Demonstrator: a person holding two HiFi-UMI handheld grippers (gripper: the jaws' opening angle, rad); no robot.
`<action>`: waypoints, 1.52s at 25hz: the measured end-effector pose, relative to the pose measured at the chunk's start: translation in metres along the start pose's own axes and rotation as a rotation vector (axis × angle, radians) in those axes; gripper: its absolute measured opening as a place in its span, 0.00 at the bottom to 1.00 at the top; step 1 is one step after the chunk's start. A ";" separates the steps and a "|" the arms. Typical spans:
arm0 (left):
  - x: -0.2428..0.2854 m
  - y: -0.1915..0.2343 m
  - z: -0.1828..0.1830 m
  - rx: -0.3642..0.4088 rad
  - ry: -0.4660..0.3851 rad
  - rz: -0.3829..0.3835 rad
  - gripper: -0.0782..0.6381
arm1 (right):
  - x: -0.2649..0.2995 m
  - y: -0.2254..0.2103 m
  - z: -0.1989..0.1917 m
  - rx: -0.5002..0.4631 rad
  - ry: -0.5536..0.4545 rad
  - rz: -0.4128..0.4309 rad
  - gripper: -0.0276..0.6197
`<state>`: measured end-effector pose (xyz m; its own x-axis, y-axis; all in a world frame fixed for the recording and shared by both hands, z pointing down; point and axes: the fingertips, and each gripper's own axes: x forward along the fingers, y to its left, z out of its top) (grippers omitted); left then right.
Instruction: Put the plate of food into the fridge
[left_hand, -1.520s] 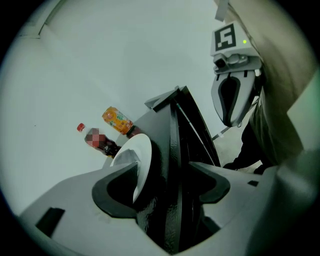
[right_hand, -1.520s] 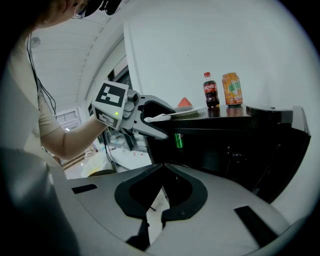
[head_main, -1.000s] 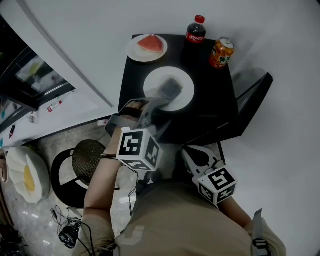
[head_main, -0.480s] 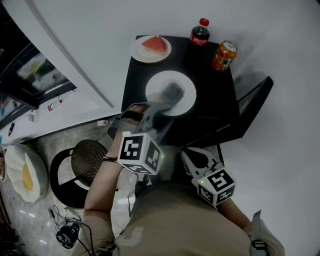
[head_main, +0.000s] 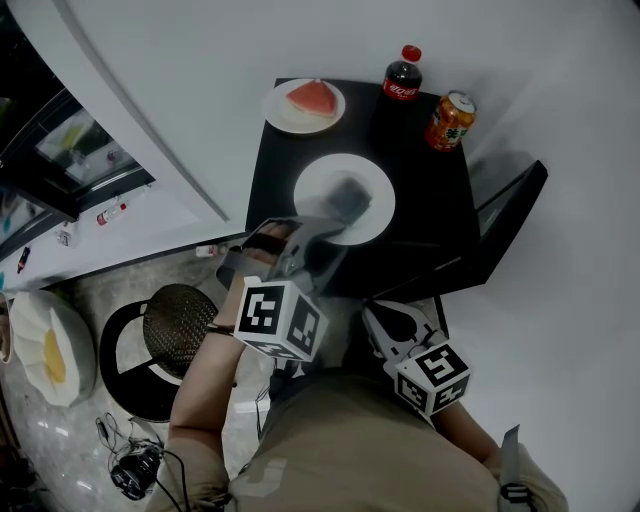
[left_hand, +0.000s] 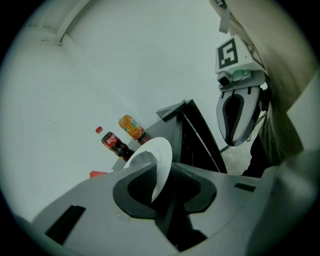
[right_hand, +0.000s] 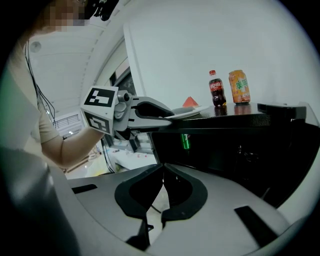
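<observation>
While left tongs (left_hand: 165, 169) tilt down, just closing onto white plate (left_hand: 156, 150) rim, right tongs (right_hand: 163, 165) clenched empty

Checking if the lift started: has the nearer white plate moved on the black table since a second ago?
No. The plate keeps its place against the cola bottle and the table.

Plain white wall (head_main: 180, 50) on the far side; near left, speckled stone floor (head_main: 70, 440) with a round black stool (head_main: 172, 322).

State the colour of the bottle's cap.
The cap is red, clearest in the head view.
</observation>
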<state>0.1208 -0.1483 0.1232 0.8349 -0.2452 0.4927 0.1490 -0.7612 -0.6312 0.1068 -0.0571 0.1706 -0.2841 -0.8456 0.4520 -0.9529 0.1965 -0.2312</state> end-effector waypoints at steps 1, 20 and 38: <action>0.000 0.000 0.000 -0.001 -0.001 0.002 0.23 | 0.000 -0.001 0.000 0.006 -0.001 0.001 0.08; -0.014 -0.011 -0.002 0.056 -0.016 -0.027 0.22 | 0.000 -0.033 0.022 0.366 -0.110 0.035 0.08; -0.028 -0.023 0.001 0.056 -0.057 -0.050 0.22 | 0.003 -0.049 0.074 0.766 -0.274 0.237 0.22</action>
<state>0.0942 -0.1236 0.1230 0.8542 -0.1716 0.4908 0.2196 -0.7366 -0.6397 0.1607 -0.1067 0.1195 -0.3375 -0.9341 0.1162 -0.5080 0.0768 -0.8579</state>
